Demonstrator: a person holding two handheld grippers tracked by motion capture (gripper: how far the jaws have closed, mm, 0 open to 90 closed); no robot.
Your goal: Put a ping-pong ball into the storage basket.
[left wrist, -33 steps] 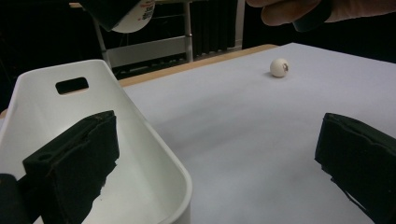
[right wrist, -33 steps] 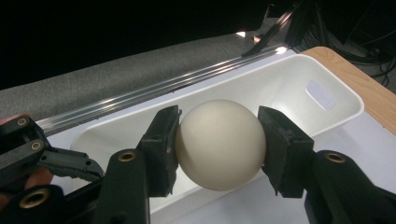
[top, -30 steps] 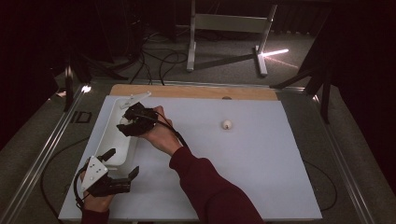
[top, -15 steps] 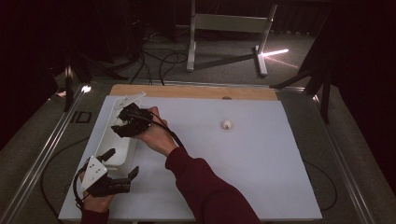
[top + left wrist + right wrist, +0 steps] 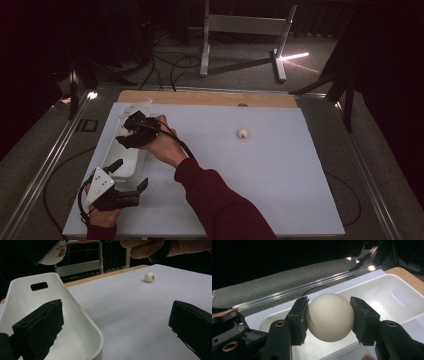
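My right gripper (image 5: pixel 137 131) hangs over the far part of the white bin (image 5: pixel 127 159), shut on a cream-white ball (image 5: pixel 329 316) that sits squarely between its two pads. In the left gripper view that held ball (image 5: pixel 53 253) shows at the top left, with print on it. A second small white ball (image 5: pixel 243 133) lies loose on the white mat, right of the bin. My left gripper (image 5: pixel 129 175) is at the bin's near end and open. One jaw sits inside the bin (image 5: pixel 82 322) and the other over the mat.
The white mat (image 5: pixel 260 185) covers the table, with a wooden strip (image 5: pixel 210 98) along its far edge. A metal rail (image 5: pixel 45 165) runs down the left side. The person's sleeve (image 5: pixel 220 205) crosses the mat's near middle. Cables and a stand lie on the floor beyond.
My right gripper with the ball has edged slightly left over the bin. The left gripper and the loose ball have stayed where they were.
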